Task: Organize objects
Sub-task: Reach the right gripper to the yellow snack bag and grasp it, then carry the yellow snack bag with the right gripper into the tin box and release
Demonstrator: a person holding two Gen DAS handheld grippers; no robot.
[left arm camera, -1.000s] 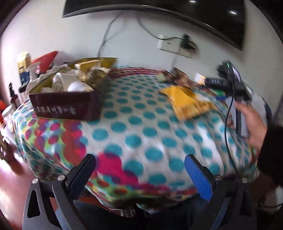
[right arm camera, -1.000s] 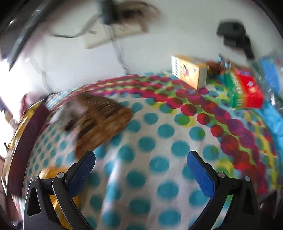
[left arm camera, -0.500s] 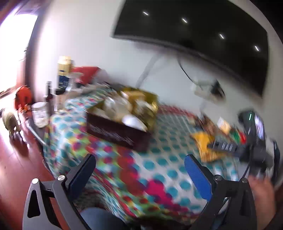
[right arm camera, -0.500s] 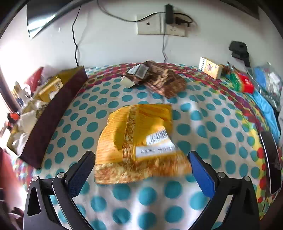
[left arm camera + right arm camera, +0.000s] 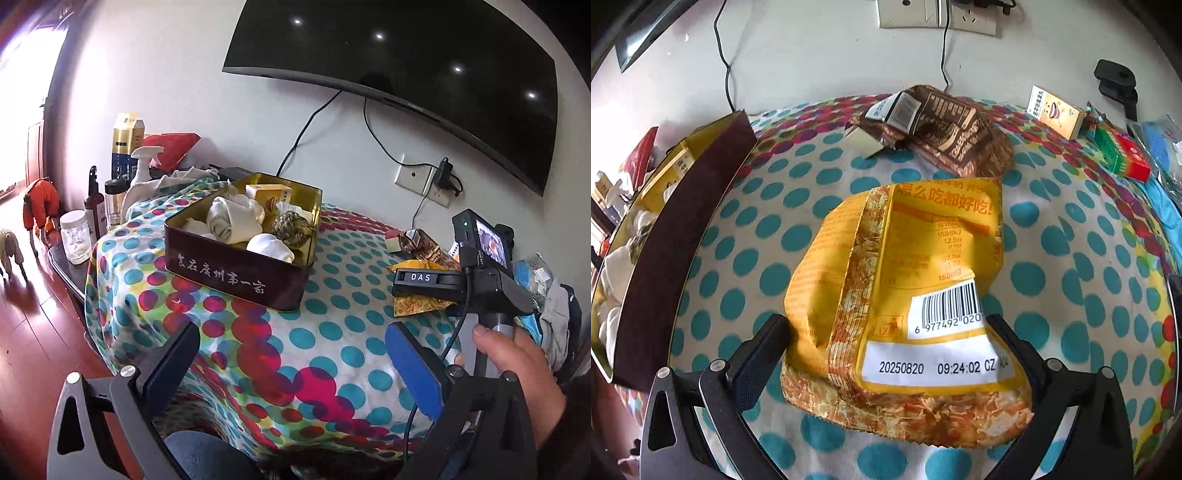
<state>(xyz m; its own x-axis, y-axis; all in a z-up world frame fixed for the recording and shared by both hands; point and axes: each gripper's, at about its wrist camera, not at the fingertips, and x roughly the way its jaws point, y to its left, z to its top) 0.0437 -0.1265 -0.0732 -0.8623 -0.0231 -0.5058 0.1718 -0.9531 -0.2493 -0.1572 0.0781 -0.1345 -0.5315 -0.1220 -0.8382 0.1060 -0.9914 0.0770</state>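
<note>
A yellow snack packet (image 5: 905, 266) lies flat on the dotted tablecloth (image 5: 1052, 280), barcode side up. My right gripper (image 5: 886, 350) is open, with the packet's near end between its two fingers (image 5: 761, 354); whether they touch it I cannot tell. In the left wrist view the same packet (image 5: 417, 306) shows partly behind the hand-held right gripper body (image 5: 480, 280). A dark red tin box (image 5: 240, 266) holds rolled white socks and a small yellow carton. My left gripper (image 5: 291, 369) hangs open and empty over the table's near edge.
A brown snack packet (image 5: 945, 129) lies behind the yellow one. A small yellow box (image 5: 1056, 110) and a red-green box (image 5: 1123, 155) sit at the far right. The tin's wall (image 5: 683, 229) stands to the left. Bottles and a jar (image 5: 75, 236) line the table's left end.
My right gripper has moved in low over the yellow packet, which now sits between its fingers. The left view has steadied on the tin and table.
</note>
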